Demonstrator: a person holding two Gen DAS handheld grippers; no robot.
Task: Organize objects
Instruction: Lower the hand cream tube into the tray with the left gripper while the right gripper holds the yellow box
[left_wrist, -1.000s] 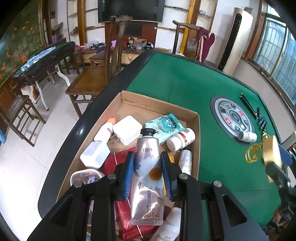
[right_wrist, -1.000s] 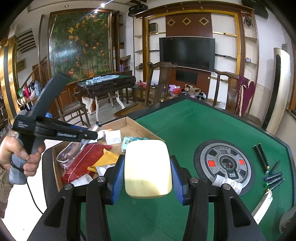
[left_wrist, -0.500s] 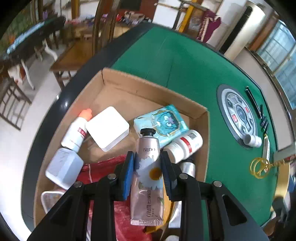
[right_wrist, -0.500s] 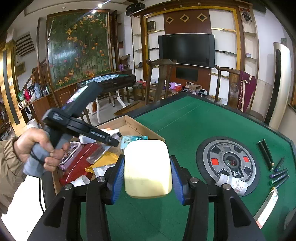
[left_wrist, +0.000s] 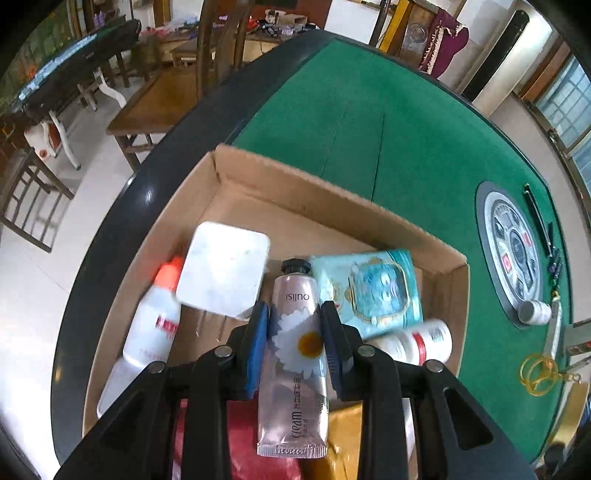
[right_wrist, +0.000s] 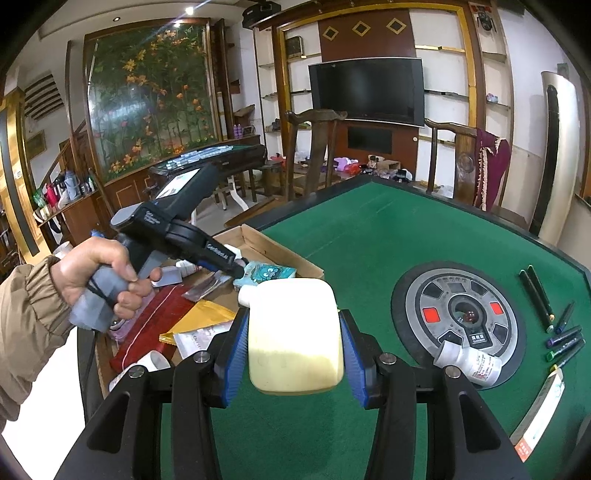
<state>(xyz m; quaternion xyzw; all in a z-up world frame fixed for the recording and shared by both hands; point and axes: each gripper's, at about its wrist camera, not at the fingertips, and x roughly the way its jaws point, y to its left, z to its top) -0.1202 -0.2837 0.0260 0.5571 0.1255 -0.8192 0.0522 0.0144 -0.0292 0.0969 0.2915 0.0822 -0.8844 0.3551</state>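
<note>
L tongs w/ cream tube now lower over box.

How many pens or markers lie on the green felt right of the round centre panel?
6: two long dark pens side by side farthest back, then four short markers fanned nearer the camera. None looks hidden.

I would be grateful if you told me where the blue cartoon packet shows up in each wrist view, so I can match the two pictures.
Left wrist view: the blue packet lies in the cardboard box, right of centre, beside the cream tube.
Right wrist view: the blue packet peeks out left of centre, just above the cream-coloured block, at the box's far end.
Shared landmark: the round dial panel in the green table.
</note>
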